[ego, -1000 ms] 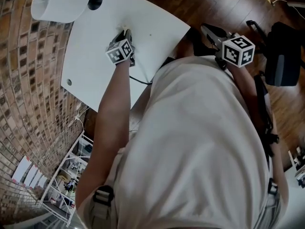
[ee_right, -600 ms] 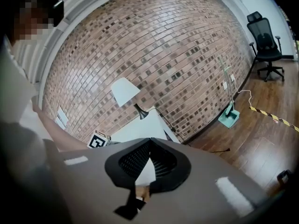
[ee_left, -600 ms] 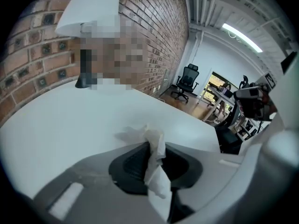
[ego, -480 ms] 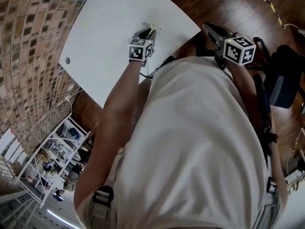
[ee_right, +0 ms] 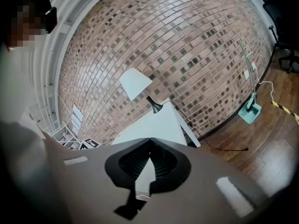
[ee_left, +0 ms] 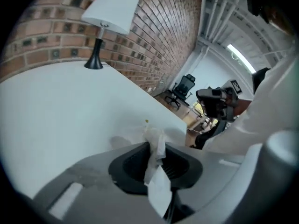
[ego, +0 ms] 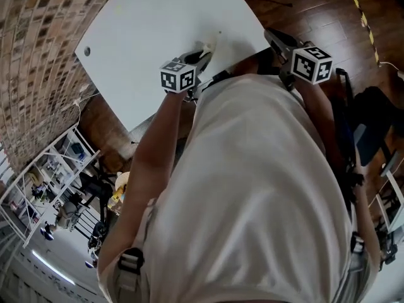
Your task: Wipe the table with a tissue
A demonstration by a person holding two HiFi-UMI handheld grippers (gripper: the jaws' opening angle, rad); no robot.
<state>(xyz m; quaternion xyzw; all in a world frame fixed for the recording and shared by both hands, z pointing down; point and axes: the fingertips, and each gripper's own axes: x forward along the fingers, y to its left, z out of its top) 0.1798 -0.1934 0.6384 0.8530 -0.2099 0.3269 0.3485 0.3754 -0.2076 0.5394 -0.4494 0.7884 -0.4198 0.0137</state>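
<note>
Left gripper (ego: pixel 204 52) (ee_left: pixel 153 144) is found pinched on a crumpled white tissue (ego: pixel 212 44) (ee_left: pixel 156 169), angled downward at the end of an outstretched arm, with the tissue held down on the white table (ego: pixel 151 30) (ee_left: pixel 51 106) close by its near edge. Right gripper (ego: pixel 271 35) (ee_right: pixel 150 140) is carried off the table's edge over the wooden floor (ego: pixel 315 11), its jaws pressed together with nothing between them. Broad white tabletop is noted beyond the tissue, reaching to a lamp (ee_left: pixel 111 10) by the brick wall (ee_left: pixel 159 36).
</note>
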